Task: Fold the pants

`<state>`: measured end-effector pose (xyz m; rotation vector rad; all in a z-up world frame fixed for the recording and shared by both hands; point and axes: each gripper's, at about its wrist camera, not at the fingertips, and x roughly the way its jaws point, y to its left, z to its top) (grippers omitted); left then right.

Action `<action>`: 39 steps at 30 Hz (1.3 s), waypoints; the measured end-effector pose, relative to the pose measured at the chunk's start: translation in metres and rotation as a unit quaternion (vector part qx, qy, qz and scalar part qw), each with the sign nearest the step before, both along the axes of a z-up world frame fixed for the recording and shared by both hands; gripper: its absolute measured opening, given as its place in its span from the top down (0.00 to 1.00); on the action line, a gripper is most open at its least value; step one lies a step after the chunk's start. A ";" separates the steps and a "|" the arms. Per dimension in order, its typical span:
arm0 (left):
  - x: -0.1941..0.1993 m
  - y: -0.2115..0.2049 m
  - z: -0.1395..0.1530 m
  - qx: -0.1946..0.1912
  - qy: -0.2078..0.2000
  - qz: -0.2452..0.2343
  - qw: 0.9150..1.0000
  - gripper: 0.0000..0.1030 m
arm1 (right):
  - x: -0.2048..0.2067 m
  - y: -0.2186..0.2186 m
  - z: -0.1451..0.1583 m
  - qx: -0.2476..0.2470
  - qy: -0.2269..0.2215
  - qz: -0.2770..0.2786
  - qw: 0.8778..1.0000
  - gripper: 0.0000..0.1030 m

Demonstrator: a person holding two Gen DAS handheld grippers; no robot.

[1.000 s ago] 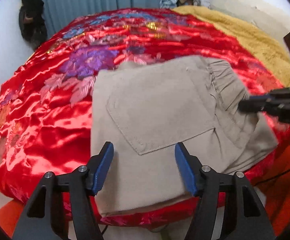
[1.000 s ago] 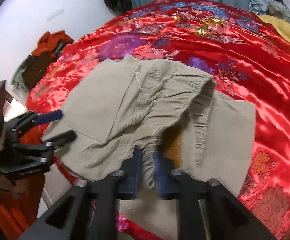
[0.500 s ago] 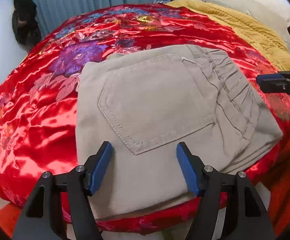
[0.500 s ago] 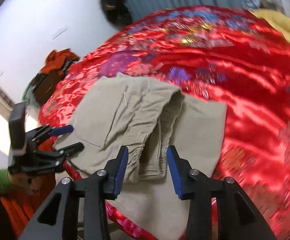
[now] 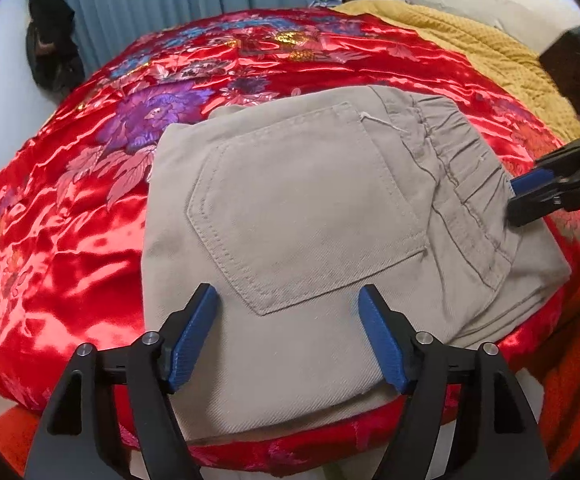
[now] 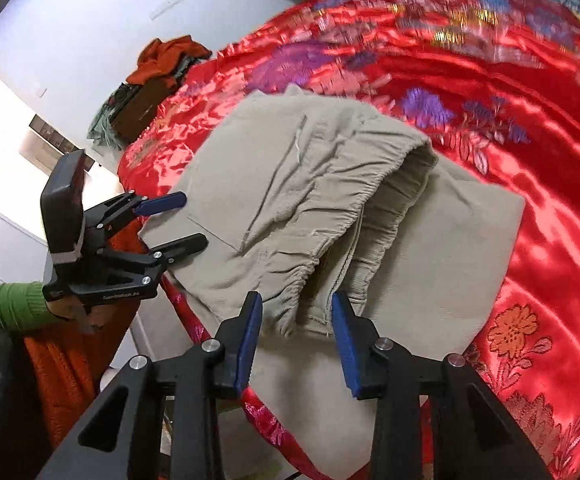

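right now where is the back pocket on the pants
In the left wrist view the back pocket faces up mid-frame on the folded pants, left of the elastic waistband and just beyond the left tool, on the red bedspread.

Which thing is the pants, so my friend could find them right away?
Look at the big bed with the shiny red flowered cover. Near its closest edge lie the folded pants. They are the only plain beige thing there, with a stitched pocket on top.

pants (image 5: pixel 314 216) near edge hiding behind left gripper (image 5: pixel 287 320); far bedspread (image 6: pixel 470 12) blurring in right wrist view.
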<state>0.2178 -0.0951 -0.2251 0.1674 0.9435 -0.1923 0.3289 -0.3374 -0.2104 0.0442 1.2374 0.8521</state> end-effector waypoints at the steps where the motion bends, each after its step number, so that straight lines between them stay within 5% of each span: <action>1: 0.000 -0.001 0.000 0.001 0.000 0.000 1.000 0.27 | 0.002 0.003 -0.004 0.003 0.008 -0.001 1.000 0.64; 6: 0.000 0.001 0.000 0.000 0.000 -0.005 1.000 0.27 | 0.001 0.035 -0.010 -0.070 -0.007 0.007 0.998 0.63; 11: -0.001 0.008 0.019 -0.020 0.002 0.001 1.000 0.27 | -0.022 0.052 0.020 -0.115 -0.079 -0.005 0.990 0.83; 22: -0.010 0.044 0.119 -0.101 -0.078 0.028 0.991 0.22 | -0.055 -0.002 0.104 0.027 -0.117 -0.109 0.987 0.88; 24: -0.009 0.045 0.114 -0.101 -0.076 0.030 0.991 0.22 | -0.059 -0.026 0.090 0.038 -0.091 -0.135 0.986 0.88; 27: -0.007 0.037 0.086 -0.086 -0.049 0.026 0.995 0.25 | -0.059 -0.050 0.029 0.006 -0.020 -0.182 0.983 0.88; 30: -0.006 0.021 0.052 -0.044 -0.010 0.005 0.999 0.49 | -0.063 -0.057 -0.014 -0.013 0.002 -0.199 0.980 0.87; 31: -0.005 0.016 0.039 -0.028 0.004 -0.001 1.000 0.58 | -0.063 -0.063 -0.017 0.005 0.006 -0.213 0.977 0.86; 33: -0.006 0.009 0.021 -0.008 0.018 -0.007 1.000 0.59 | -0.061 -0.066 -0.013 0.018 0.009 -0.224 0.974 0.86; 39: -0.007 0.004 0.020 0.003 0.013 -0.005 1.000 0.59 | -0.061 -0.060 0.024 -0.043 -0.019 -0.214 0.976 0.76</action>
